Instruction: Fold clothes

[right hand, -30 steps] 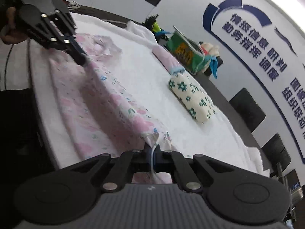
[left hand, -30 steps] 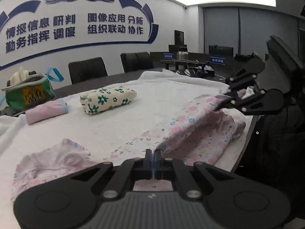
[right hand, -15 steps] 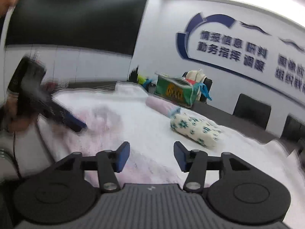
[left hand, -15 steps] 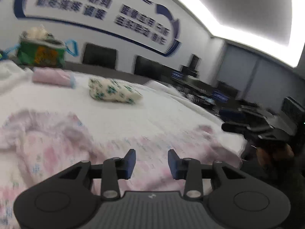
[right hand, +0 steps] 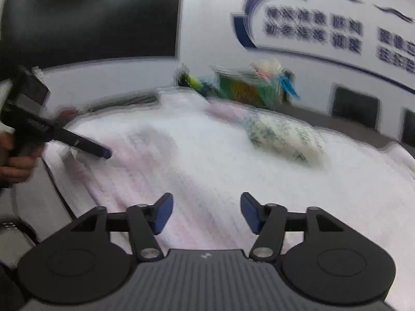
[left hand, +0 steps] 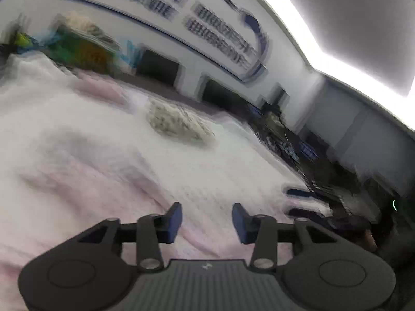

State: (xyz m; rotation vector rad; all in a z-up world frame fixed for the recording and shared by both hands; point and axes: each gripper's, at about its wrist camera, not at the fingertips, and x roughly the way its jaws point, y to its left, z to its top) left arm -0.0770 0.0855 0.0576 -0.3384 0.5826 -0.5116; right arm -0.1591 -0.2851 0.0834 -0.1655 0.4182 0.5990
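Nearest the viewer, the left gripper (left hand: pixel 206 219) stands with its jaws spread apart and nothing between them. The right gripper (right hand: pixel 206 212) is likewise spread wide and empty. Both hover just above the pink garment (left hand: pixel 85 181), which lies loose and rumpled on the white table cover (left hand: pixel 220 165), along the near edge of the table.

Handling judgement: the garment appears thin, light and fully limp. It will sag and drape when lifted and will not hold a crease unaided. It is not fragile. Take hold at an edge or corner, one gripper at each end of the same hem, so that the cloth stays taut between them. A pinch in mid-panel is likely to bunch it.

Farther back, a floral roll (right hand: pixel 282 137) and a pink roll (left hand: pixel 101 90) rest on the cover. Behind them stands a green bag (right hand: pixel 246 90). All views are motion-blurred.
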